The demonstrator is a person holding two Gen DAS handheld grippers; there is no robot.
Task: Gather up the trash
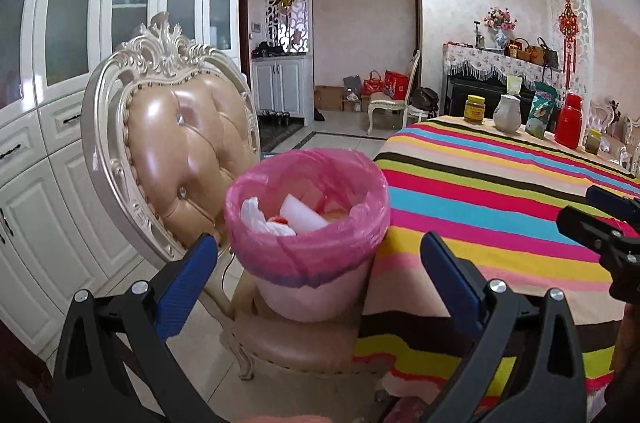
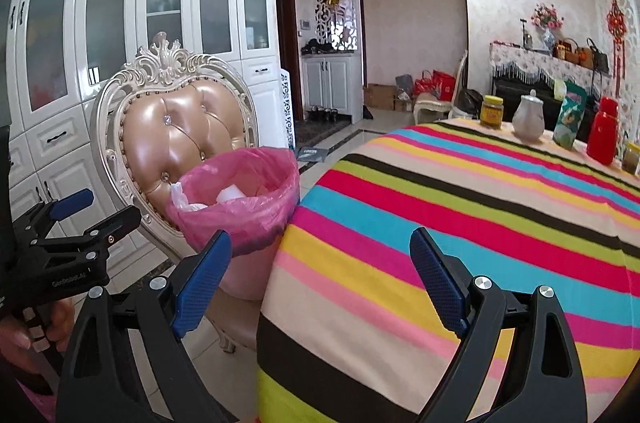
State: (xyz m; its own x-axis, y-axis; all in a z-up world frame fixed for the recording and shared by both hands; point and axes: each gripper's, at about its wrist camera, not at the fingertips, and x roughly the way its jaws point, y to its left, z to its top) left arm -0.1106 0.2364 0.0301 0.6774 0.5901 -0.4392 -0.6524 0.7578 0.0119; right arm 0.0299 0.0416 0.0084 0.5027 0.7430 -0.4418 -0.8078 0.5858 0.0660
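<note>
The bin [image 1: 306, 223] sits on the chair [image 1: 176, 127], beside the desk [image 1: 500, 191]. Our left gripper [image 1: 320, 283] points straight at it, nearer; our right gripper [image 2: 320, 275] has it off left. Both gape empty.

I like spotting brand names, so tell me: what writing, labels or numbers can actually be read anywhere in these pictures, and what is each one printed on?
"GenRobot.AI": white lettering on the black body of the left gripper, seen from the right wrist view.
Yellow jar: label has print, too small to read.
Green packet: printed front, too blurred to read.
Dark booklet on the floor: a white word, too small to read.
Red hanging ornament: no legible characters.
</note>
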